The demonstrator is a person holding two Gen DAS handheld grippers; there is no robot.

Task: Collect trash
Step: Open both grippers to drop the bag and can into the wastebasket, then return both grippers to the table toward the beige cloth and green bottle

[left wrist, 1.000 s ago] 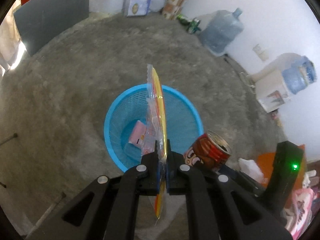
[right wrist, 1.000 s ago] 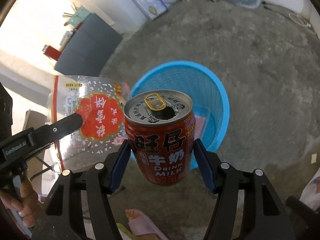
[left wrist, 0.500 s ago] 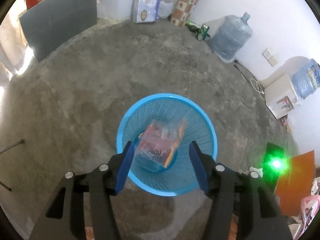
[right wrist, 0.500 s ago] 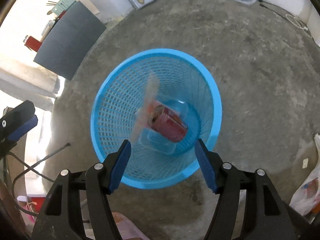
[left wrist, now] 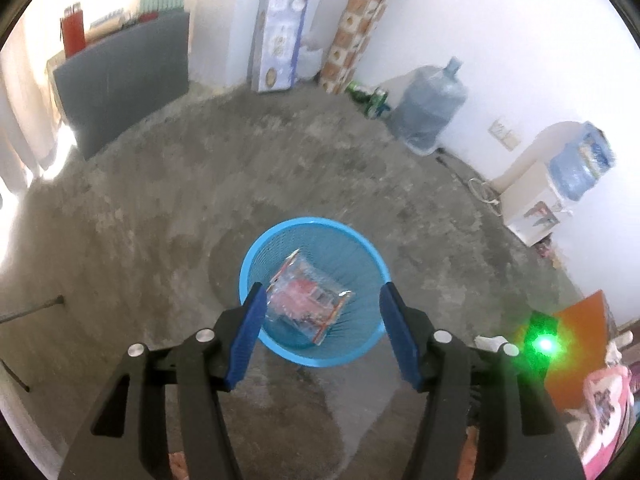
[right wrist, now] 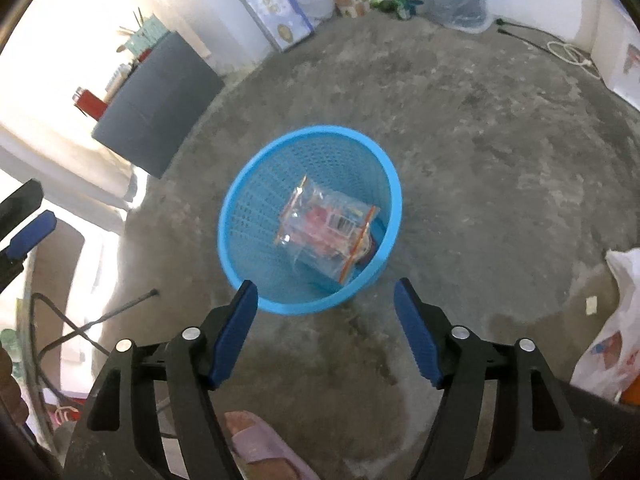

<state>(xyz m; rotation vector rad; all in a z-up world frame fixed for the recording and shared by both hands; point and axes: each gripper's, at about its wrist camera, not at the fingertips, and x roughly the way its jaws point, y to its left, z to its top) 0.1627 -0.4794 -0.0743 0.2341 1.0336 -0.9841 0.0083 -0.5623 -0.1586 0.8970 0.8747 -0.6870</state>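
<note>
A blue mesh basket (left wrist: 256,264) stands on the concrete floor; it also shows in the right wrist view (right wrist: 248,200). A clear plastic wrapper with red print (left wrist: 308,300) lies inside it, seen too in the right wrist view (right wrist: 324,228). A bit of the red can (right wrist: 366,254) shows under the wrapper's right edge. My left gripper (left wrist: 322,300) is open and empty above the basket's near side. My right gripper (right wrist: 326,300) is open and empty above the basket's near rim. The left gripper's blue fingertip (right wrist: 32,234) shows at the left edge.
Water jugs (left wrist: 430,114), a dispenser (left wrist: 536,208), boxes (left wrist: 276,42) and green cans (left wrist: 370,98) line the far wall. A dark panel (left wrist: 120,84) leans at left. A white bag (right wrist: 620,320) lies at right. A foot in a slipper (right wrist: 260,448) is below.
Both grippers opened and dropped the wrapper and the can into the basket, then drew up and back. The wrapper has settled over the can.
</note>
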